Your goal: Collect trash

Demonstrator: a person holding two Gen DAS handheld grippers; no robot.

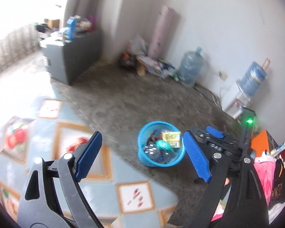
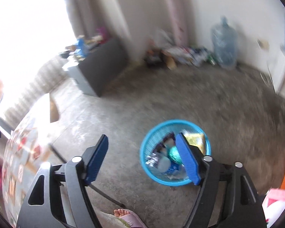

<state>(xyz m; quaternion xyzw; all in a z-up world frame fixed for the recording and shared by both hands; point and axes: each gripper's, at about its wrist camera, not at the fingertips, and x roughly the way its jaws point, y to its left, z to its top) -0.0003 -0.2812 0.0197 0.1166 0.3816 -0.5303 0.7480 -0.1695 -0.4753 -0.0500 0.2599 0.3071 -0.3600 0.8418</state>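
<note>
Two hand-held grippers hover above a grey concrete floor, both aimed down toward a round blue mesh basket (image 1: 161,144) that stands on the floor, well away from the far wall. The left gripper (image 1: 142,155) has its blue pads spread wide with nothing between them. The right gripper (image 2: 142,159) is likewise spread wide and empty; in its own view the right pad overlaps the basket rim, though whether it touches is hard to tell through the motion blur.

The trash already sits inside the basket: a yellow carton (image 1: 172,138), a teal wrapper (image 1: 162,145) and a clear plastic bottle (image 1: 157,154), heaped close to the rim.

To the near left, a table under a fruit-patterned cloth (image 1: 47,133) juts out beside the left gripper. A bare foot in a pink slipper (image 2: 127,216) shows at the near edge.

Likely risks: the light basket could tip or slide if a pad clips its rim, spilling the heap. The two grippers are close together and could knock one another. A low swing might snag the tablecloth.
</note>
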